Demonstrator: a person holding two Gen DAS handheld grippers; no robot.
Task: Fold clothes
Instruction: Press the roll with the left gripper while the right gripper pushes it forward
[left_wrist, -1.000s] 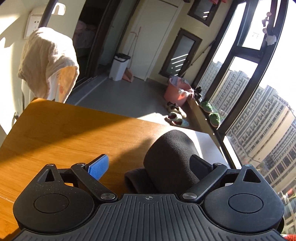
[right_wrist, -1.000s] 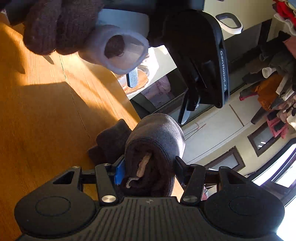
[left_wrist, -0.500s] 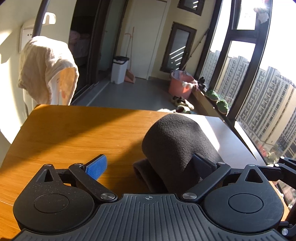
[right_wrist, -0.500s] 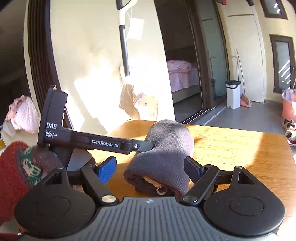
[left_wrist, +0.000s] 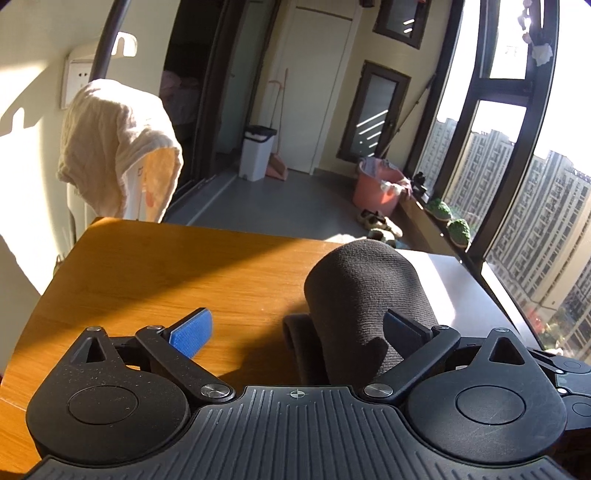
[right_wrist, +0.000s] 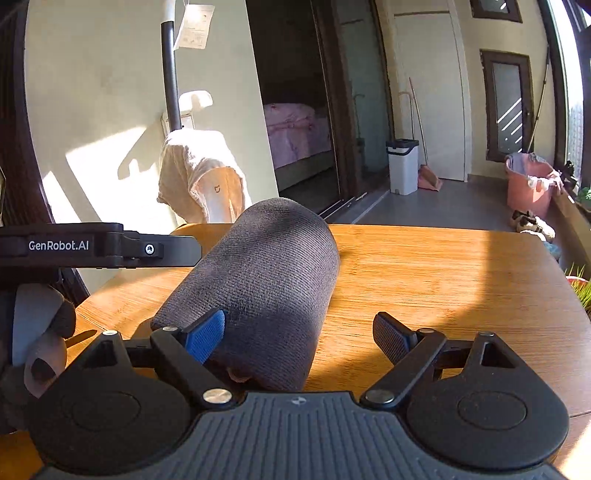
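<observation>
The right gripper (right_wrist: 299, 334) has just been opening; its 2 jaws stand spread, roll (right_wrist: 266, 284) against the left pad. The left gripper (left_wrist: 299, 328) is spread too. The roll lies on the table (right_wrist: 443, 266). Soft, light, springy: pinch across its middle so it won't unroll.

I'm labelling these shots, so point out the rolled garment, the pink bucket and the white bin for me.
Rolled garment (right_wrist: 273, 280): right wrist view, on its ribbed upper side.
Pink bucket (left_wrist: 373, 192): left wrist view, on its front wall.
White bin (right_wrist: 402, 170): right wrist view, on its white front below the dark lid.
</observation>
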